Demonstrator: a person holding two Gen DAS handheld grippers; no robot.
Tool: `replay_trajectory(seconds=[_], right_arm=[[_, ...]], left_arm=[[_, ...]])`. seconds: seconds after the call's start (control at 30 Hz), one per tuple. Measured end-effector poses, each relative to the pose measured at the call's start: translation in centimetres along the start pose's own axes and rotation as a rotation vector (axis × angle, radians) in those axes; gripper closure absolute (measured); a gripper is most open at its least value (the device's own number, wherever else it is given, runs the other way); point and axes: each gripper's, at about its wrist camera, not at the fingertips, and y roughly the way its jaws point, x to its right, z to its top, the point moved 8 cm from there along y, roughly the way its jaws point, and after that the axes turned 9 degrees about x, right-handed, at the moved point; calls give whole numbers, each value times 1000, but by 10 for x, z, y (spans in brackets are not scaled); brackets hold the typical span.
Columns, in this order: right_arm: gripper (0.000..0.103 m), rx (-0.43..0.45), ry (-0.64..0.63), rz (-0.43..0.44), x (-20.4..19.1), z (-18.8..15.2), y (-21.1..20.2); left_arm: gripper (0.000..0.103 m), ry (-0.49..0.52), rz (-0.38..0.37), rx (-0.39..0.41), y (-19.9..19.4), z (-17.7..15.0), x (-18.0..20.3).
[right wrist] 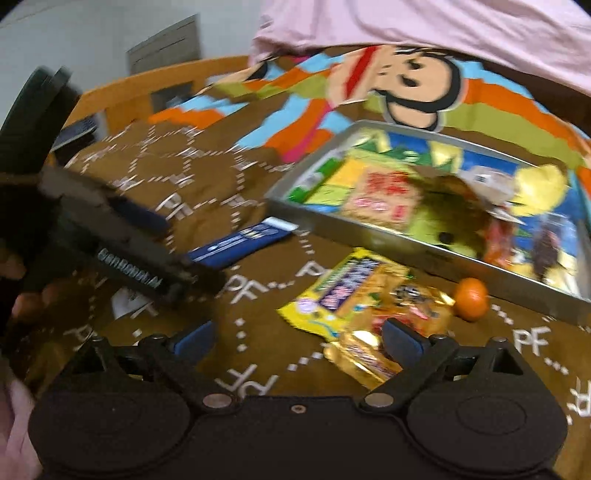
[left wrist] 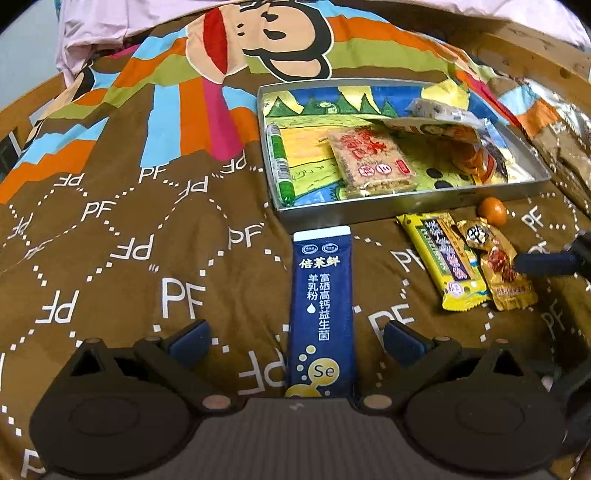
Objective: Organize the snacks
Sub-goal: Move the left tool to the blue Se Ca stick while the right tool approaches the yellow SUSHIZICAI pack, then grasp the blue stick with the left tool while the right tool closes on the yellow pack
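A dark blue sachet [left wrist: 321,295] lies lengthwise on the brown bedspread, its far end near the metal tin [left wrist: 406,211]. My left gripper [left wrist: 295,341] is open and straddles the sachet's near end, pads clear of it. A yellow packet [left wrist: 441,258], a gold packet [left wrist: 498,266] and a small orange fruit [left wrist: 492,211] lie right of it. My right gripper [right wrist: 299,338] is open above the bedspread, its right finger [right wrist: 400,339] over the gold packet [right wrist: 369,363], beside the yellow packet [right wrist: 332,295]. The tin [right wrist: 369,230] holds several snacks.
Inside the tin lie a green tube [left wrist: 280,166] and a brown cracker pack [left wrist: 373,162], with other wrappers at its right end. A silver foil bag [left wrist: 569,140] sits beyond the tin's right side. A wooden bed rail [right wrist: 147,85] and pink cloth [right wrist: 443,29] border the far edge.
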Motion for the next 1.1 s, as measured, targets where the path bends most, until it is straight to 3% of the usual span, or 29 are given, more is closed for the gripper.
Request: replay_trajectory(seconds=[0.17,0.23,0.33,0.47,0.7,0.77,0.9,0.97,1.1], right_arm=[[11,-33,-24,15,-2,3,11],[13,-42,15,-24,6,6,17],[13,-38,101,-15,15,12,23],[14,-35,137,-23,21,16,32],[15,-51,134,-82,35,17,45],[14,-62,145,-79,38,16,49],[14,-71,172,-83,44,17,55],[17,-75,179,-90,44,17,55],[23,-107,111,-116,36,10,49]], left_arm=[[13,-46,-60,-13,2,3,-4],[17,-59,-86,-22,4,5,-5],[22,-75,-105,-27,4,6,-7],[33,-92,-103,-29,5,7,-9],[35,-117,-100,-36,6,7,-14],[40,-120,-103,-26,4,8,-13],[47,-70,-118,6,-3,10,-5],[53,-42,-134,-12,-2,7,1],[53,-34,-117,-56,6,-1,0]])
